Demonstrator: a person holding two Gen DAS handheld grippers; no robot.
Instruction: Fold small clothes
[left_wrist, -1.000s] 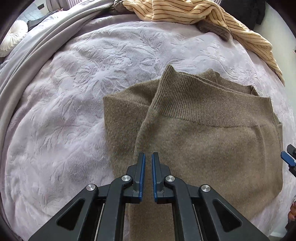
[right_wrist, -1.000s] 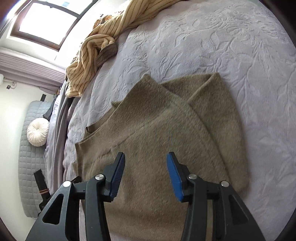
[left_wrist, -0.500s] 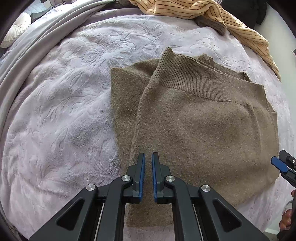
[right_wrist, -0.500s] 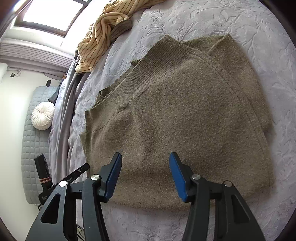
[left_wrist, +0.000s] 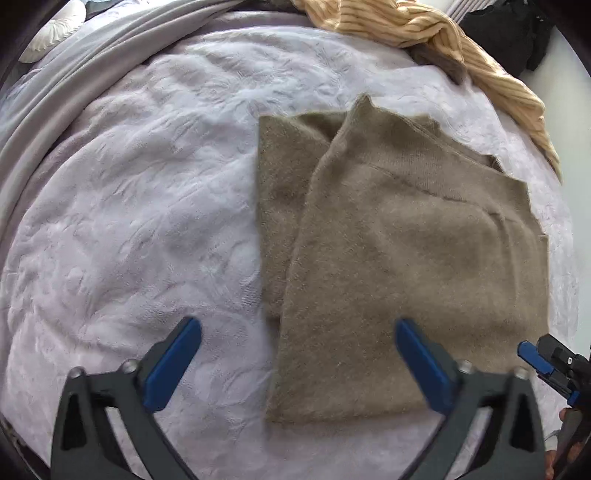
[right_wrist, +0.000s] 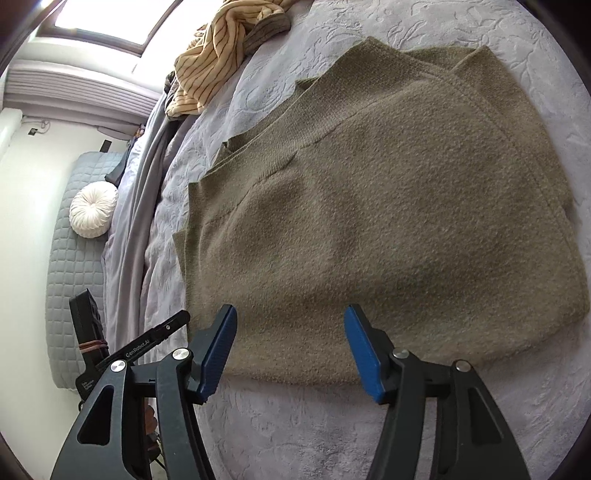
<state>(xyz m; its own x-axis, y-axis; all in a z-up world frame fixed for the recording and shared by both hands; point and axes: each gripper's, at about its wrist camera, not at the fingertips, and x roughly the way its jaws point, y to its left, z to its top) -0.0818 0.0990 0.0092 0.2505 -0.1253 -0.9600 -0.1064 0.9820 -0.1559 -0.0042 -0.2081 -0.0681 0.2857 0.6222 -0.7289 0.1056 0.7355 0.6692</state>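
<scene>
The folded olive-brown sweater (left_wrist: 406, 266) lay flat on the bed's pale embossed cover (left_wrist: 140, 221), ahead of both grippers. The left gripper (left_wrist: 297, 363) pointed steeply down over the sweater's near left corner, its jaws opening wide with nothing pinched between them (the near hem sat below the gap, untouched). The right gripper (right_wrist: 290, 349) hovered at the near edge of the sweater (right_wrist: 388, 221), jaws opening and holding nothing. Bare cover stretched broadly to the left of the garment and in a strip along its near edge. A striped yellow garment (left_wrist: 443, 40) was heaped at the far edge, apart from the sweater.
</scene>
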